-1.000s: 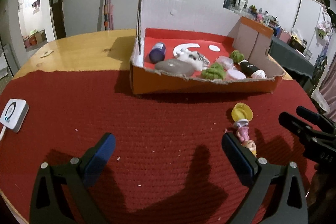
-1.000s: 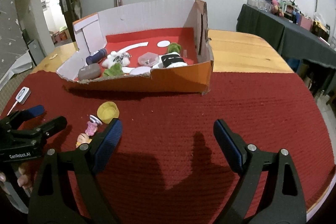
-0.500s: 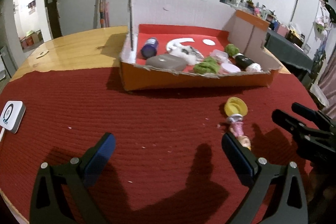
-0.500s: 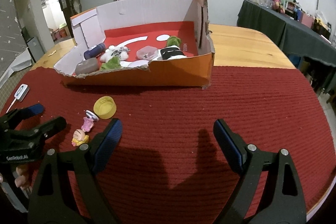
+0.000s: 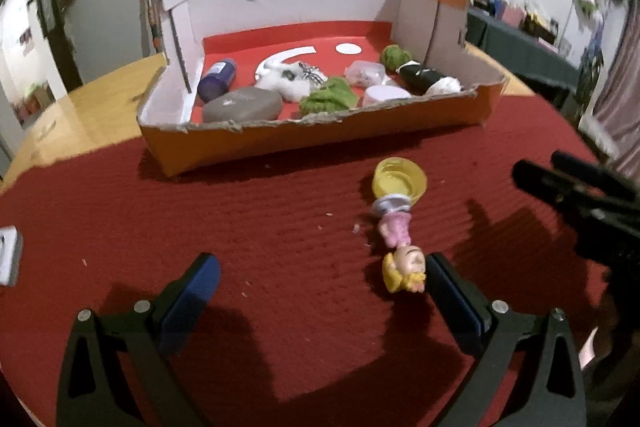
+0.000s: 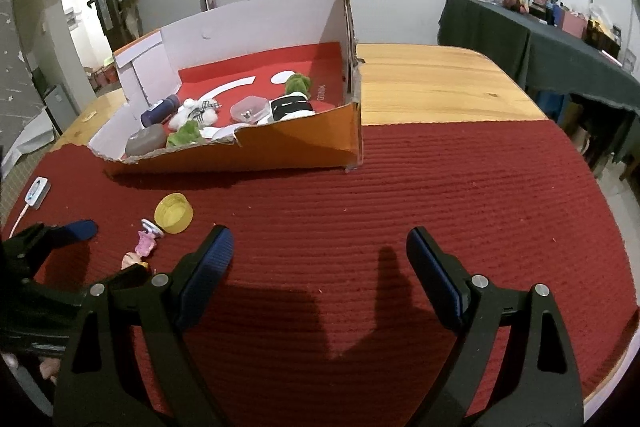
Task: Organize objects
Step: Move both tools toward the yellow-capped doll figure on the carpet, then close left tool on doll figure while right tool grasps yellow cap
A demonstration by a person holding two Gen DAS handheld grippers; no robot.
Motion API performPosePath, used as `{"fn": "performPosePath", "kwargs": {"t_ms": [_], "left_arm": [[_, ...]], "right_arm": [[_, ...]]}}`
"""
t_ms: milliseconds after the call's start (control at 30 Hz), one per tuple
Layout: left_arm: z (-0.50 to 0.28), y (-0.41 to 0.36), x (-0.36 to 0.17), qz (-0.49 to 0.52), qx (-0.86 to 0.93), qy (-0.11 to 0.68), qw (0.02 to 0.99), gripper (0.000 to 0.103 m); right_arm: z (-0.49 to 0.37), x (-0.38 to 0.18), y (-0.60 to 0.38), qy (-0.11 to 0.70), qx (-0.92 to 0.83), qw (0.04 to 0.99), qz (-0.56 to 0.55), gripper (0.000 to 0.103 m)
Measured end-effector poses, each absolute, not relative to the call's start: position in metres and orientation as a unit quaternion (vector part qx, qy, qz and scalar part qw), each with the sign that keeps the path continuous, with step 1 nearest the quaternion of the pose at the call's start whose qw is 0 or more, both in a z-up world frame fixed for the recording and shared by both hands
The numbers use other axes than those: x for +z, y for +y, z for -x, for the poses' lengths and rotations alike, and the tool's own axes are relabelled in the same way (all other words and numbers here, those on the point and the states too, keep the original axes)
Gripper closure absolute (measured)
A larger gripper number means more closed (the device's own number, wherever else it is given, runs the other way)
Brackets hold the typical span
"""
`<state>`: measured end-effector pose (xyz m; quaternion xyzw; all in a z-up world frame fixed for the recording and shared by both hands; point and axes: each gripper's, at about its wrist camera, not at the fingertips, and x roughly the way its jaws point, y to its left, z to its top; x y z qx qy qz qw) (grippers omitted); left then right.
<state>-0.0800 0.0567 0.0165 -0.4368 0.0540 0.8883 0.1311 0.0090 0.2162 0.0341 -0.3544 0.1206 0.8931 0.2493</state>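
A small doll (image 5: 398,251) with a pink dress and yellow hair lies on the red mat, head toward me, next to a yellow cap (image 5: 399,179). My left gripper (image 5: 322,281) is open low over the mat, its right finger just beside the doll's head. In the right wrist view the doll (image 6: 140,251) and cap (image 6: 173,213) lie at the left, with the left gripper's fingers (image 6: 76,230) around them. My right gripper (image 6: 318,255) is open and empty over bare mat. The orange cardboard box (image 5: 320,139) behind holds several items.
A white device (image 6: 37,191) with a cord lies on the mat's left edge. The box (image 6: 280,151) stands at the mat's far side on a round wooden table (image 6: 436,87). A dark-clothed table (image 6: 532,39) with clutter stands at the far right.
My left gripper has moved forward and right, so the doll's head now lies just inside its right finger. The box looks closer. My right gripper has drawn slightly nearer the box.
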Motion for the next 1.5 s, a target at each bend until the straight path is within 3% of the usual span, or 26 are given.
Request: {"fn": "performPosePath", "kwargs": {"t_ms": [200,433,600,833,1200,1500], "left_arm": [[0.095,0.036,0.018,0.427,0.895,0.073,0.105,0.000],[0.101,0.040,0.018,0.414,0.890,0.103,0.158,0.008],[0.104,0.043,0.018,0.419,0.882,0.095,0.195,0.023],[0.107,0.047,0.020,0.416,0.874,0.106,0.228,0.035],[0.115,0.050,0.022,0.420,0.858,0.114,0.272,0.056],[0.115,0.048,0.022,0.418,0.856,0.098,0.288,0.074]], "right_arm": [[-0.003,0.036,0.214,0.107,0.899,0.227,0.359,0.014],[0.016,0.034,0.205,0.106,0.907,0.141,0.381,0.014],[0.032,0.028,0.193,0.066,0.906,0.107,0.405,0.014],[0.052,0.019,0.192,0.041,0.899,0.073,0.430,0.016],[0.074,0.017,0.195,0.022,0.895,0.035,0.444,0.032],[0.087,0.014,0.188,-0.016,0.895,0.016,0.445,0.039]]}}
